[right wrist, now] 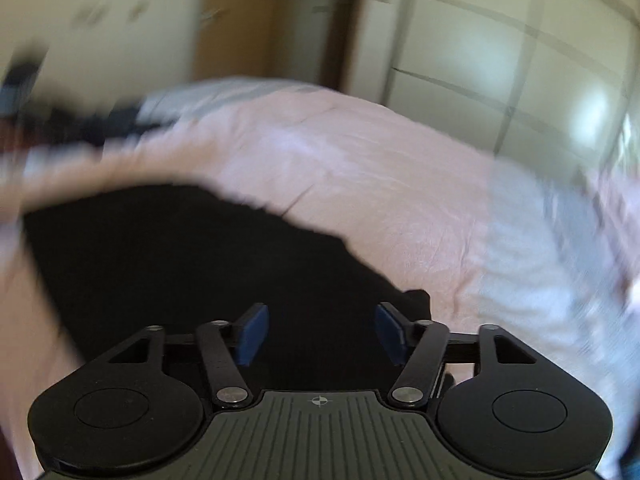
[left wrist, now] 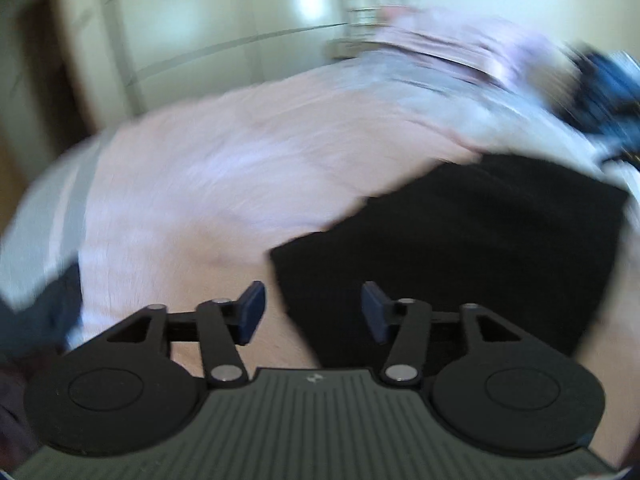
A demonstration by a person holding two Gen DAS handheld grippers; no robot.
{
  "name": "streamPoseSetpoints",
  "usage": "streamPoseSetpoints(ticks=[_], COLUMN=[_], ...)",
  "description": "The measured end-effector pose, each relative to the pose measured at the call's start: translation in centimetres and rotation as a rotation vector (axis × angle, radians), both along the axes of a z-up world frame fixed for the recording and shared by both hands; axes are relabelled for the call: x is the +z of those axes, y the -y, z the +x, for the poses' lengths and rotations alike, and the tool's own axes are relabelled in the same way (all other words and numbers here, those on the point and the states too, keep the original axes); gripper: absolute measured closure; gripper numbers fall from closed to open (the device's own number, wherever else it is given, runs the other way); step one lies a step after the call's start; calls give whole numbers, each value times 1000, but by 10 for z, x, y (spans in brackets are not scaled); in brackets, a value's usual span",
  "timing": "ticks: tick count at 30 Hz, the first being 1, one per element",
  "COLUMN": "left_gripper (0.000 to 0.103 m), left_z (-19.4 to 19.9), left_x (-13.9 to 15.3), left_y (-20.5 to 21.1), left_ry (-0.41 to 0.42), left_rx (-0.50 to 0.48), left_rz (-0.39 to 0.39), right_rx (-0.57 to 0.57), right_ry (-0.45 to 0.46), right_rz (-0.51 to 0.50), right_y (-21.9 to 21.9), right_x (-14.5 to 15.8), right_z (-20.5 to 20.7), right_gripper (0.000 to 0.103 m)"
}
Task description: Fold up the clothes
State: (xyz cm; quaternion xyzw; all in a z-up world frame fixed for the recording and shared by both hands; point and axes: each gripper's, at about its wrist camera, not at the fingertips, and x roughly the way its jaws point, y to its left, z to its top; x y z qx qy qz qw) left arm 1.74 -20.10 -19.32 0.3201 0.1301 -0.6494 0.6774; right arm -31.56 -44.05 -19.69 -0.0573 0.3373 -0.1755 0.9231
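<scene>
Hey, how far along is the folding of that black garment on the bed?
Done: the black garment lies flat on the pink bedsheet, though blur hides whether any fold is made. In hand: nothing; the left gripper and right gripper both hover above it with jaws open and empty. Left: gripping an edge and folding it, plus the blurred dark clothes further back on the bed.

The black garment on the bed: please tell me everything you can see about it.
The black cloth garment lies spread flat on the pale pink bed sheet, and the sheet shows around it on the far side and both flanks. It looks soft, matt and plain; blur and darkness hide any seams, so its type cannot be told. Its far edge runs uneven, with a small corner jutting out at the right. Both grippers, left and right, hang open near its close edge, holding nothing.
</scene>
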Motion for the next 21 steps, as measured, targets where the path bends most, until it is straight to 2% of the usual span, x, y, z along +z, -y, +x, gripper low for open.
streamPoseSetpoints(ticks=[3,6,9,12,14,15,16,17,19,20,21], left_gripper=[37,37,39,40,56,56,63,78,86,90,91], left_z=[-61,-107,-124,-127,-121,-118,-115,-113,-112,-111,-112], left_x=[-20,-62,-100,-121,-123,-124,-127,-131,-140,-142,-141], left_y=[-39,-60,-56,-45,-34,-29,-26,-22,-19,-18,-19], left_ry=[183,391,571,711,762,783,805,831,875,889,888], left_rx=[-199,-339,-374,-346,-307,-297,-298,-300,-321,-330,-332], left_rz=[15,73,119,118,128,142,159,183,218,224,224], right_rx=[96,159,135,95,104,110,117,122,129,139,147], right_ry=[-138,-268,-352,-342,-341,-350,-359,-369,-422,-447,-460], right_rz=[-209,-379,-479,-527,-564,-579,-593,-600,-625,-642,-657], right_y=[-67,-110,-117,-108,-103,-99,-95,-91,-82,-79,-77], right_x=[-28,-70,-107,-121,-127,-131,-134,-138,-149,-154,-156], right_z=[-26,-50,-59,-51,-41,-35,-28,-23,-16,-14,-16], right_gripper=[36,36,36,36,36,37,39,43,56,68,71])
